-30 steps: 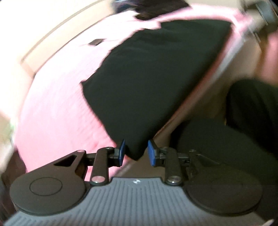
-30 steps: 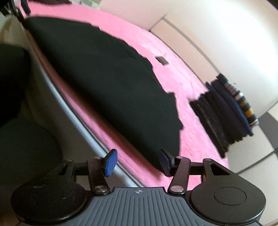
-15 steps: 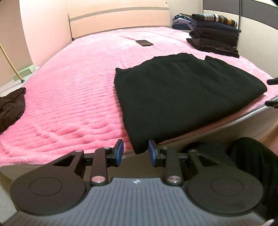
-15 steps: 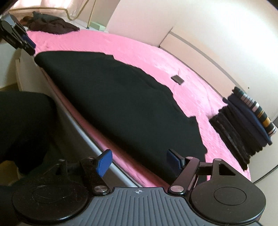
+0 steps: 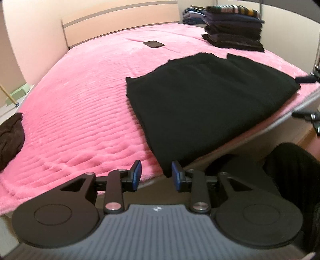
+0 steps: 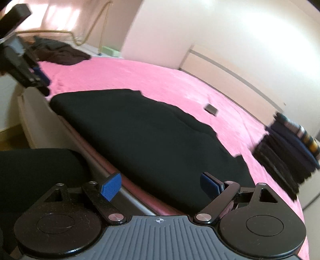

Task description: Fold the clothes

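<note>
Both the left gripper [image 5: 155,173] and the right gripper [image 6: 161,185] are hovering spread and empty beside the flat black knitted garment [image 5: 202,108] at the near edge of the pink plush bedspread [image 5: 80,104]. Each is best biting a near corner squarely, then lifting evenly.

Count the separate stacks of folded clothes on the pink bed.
2: a tall dark stack at the bed's far right corner, and a smaller bluish stack behind it, partly hidden.

Both wrist views low at bed [image 5: 80,104] edge, sharing black garment [image 5: 200,112].
</note>
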`<state>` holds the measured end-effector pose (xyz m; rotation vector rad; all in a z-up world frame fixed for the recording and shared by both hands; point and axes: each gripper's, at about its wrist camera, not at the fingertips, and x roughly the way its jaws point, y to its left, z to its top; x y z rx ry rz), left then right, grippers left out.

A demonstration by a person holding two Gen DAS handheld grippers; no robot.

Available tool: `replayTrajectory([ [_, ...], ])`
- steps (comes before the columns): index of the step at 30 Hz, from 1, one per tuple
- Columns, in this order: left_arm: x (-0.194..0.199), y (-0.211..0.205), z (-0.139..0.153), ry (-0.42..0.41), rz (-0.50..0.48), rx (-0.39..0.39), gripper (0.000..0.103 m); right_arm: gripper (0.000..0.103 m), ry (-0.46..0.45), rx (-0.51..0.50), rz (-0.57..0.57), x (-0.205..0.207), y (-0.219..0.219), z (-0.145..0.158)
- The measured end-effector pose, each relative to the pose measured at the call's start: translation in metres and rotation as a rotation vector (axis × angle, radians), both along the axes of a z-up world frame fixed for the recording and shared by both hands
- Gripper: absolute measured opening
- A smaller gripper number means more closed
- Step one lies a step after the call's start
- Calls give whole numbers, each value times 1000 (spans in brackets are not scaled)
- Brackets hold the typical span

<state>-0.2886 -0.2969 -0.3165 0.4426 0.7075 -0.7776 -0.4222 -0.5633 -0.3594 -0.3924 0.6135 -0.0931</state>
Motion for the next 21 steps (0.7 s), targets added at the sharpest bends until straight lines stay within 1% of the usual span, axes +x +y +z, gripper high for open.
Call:
replayTrajectory([
  [4, 3, -4, -6, 32, 28, -12, 28, 88, 18, -31, 52, 11, 11, 1],
  [9, 6, -12, -19, 68, 14, 52, 28, 88, 39, -43, 75, 22, 18, -2],
  [13, 10, -14, -24, 80, 6, 76, 28, 88, 66, -23, 49, 29, 17, -7],
  [18, 12, -13, -24, 80, 0, 82, 29, 88, 83, 21, 12, 32, 13, -10],
  [21, 11, -13, -24, 79, 2, 87, 29, 88, 89, 28, 12, 32, 11, -11],
])
